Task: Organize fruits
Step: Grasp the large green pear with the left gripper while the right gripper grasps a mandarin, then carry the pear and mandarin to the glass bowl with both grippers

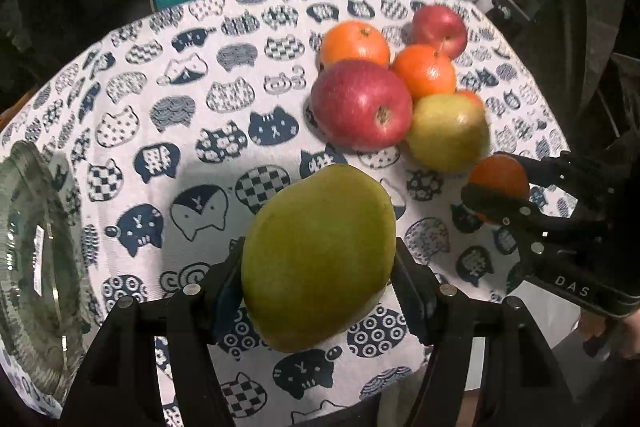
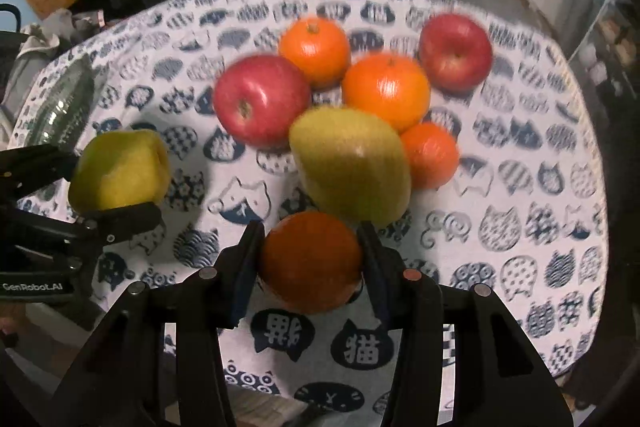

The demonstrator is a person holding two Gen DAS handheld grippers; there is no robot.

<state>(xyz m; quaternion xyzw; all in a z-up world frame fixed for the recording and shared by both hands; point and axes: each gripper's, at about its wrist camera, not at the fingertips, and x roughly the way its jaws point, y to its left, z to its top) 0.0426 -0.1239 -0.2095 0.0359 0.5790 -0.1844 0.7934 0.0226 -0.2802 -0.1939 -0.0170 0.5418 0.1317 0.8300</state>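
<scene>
The surface (image 1: 224, 27), under a cat-print cloth, carries a fruit cluster: two red apples (image 2: 261, 99), a green mango (image 2: 352, 167) and three oranges (image 2: 386, 89). Only the left wrist view shows the glass bowl (image 1: 36, 267) fully, at the cloth's left edge. The left claw (image 1: 320, 267) pinches a second green mango (image 1: 320, 255). The right claw (image 2: 310, 263) is clamped on an orange (image 2: 310, 261), clearest in its own view.
</scene>
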